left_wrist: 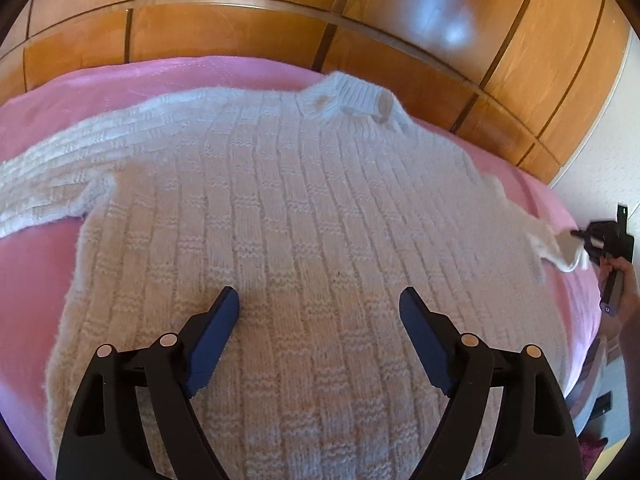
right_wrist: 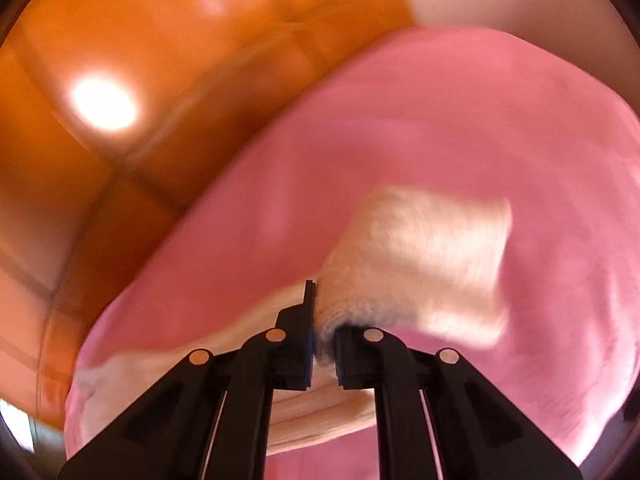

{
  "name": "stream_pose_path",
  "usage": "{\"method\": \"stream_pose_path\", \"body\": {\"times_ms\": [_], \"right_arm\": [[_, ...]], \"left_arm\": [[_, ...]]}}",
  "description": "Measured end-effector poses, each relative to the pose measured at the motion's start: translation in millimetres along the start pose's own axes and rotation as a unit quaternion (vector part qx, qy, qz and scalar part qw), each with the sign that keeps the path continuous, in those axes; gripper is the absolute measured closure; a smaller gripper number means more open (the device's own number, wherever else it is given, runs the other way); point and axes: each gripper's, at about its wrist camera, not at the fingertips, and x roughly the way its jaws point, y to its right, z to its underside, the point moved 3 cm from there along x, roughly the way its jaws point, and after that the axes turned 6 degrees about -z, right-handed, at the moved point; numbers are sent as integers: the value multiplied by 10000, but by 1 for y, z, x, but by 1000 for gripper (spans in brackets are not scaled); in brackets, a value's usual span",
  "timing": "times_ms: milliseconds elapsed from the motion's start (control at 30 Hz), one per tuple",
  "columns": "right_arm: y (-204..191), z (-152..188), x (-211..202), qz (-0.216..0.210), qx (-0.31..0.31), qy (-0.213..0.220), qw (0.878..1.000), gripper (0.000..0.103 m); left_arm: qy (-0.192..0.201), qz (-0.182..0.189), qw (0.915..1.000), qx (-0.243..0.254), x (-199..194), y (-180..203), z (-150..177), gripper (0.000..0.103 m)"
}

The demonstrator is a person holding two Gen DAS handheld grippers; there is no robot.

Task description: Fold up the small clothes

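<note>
The right gripper [right_wrist: 324, 344] pinched the white knit sweater's [left_wrist: 300, 220] right sleeve [right_wrist: 420, 264]; the left gripper [left_wrist: 319, 312] hovered wide open, empty. Folding cleanly probably meant laying the sleeve flat across the ribbed body.

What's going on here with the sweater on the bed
A person with two handheld grippers is folding a white knit sweater spread flat on a pink bedspread. The right gripper is shut on the sweater's sleeve. The left gripper hovers open over the sweater's lower body, holding nothing.
</note>
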Motion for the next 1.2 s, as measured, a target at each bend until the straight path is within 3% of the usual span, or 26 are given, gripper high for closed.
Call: {"method": "stream_pose_path", "body": {"times_ms": [100,200,300,433,500,533,567,633,733,933,1100,1200], "right_arm": [[-58,15,0,-563,-518,-121,9970,96],[-131,43,4,-1234,-1072,-313,9861,96],[-209,87,15,-1883,-1615,-638,9666,96],[-284,155,41,-2247,-2279,-1190,9399,96],[-315,196,49,-2321,-2774,-1453,9209,84],[-322,206,52,-2353,-2871,-1532,9158,46],[-326,215,51,-2452,-2892,-1560,9121,30],[-324,219,46,-2568,-2875,-1544,9097,31],[-296,211,37,-2543,-2653,-1448,9187,28],[-211,191,10,-1990,-2258,-1223,9457,21],[-145,175,-12,-1576,-1770,-1054,9658,17],[-123,170,-19,-1524,-1459,-950,9729,17]], "left_arm": [[-36,62,10000,-17,-1,-2,2,22],[-150,196,9996,-139,-5,-6,1,22],[-164,391,9982,-424,-9,-11,-2,22],[-102,575,9959,-685,-15,-16,-11,22],[-66,643,9952,-732,-18,-17,-18,22],[-57,645,9952,-734,-19,-18,-20,22],[-46,646,9951,-745,-20,-19,-23,22],[-21,702,9944,-788,-20,-21,-29,22],[-70,767,9933,-864,-12,-24,-36,22],[-289,985,9902,-950,17,-4,-56,22],[-237,799,9963,-214,34,56,-76,22],[-135,252,9969,731,56,107,-87,20]]}}
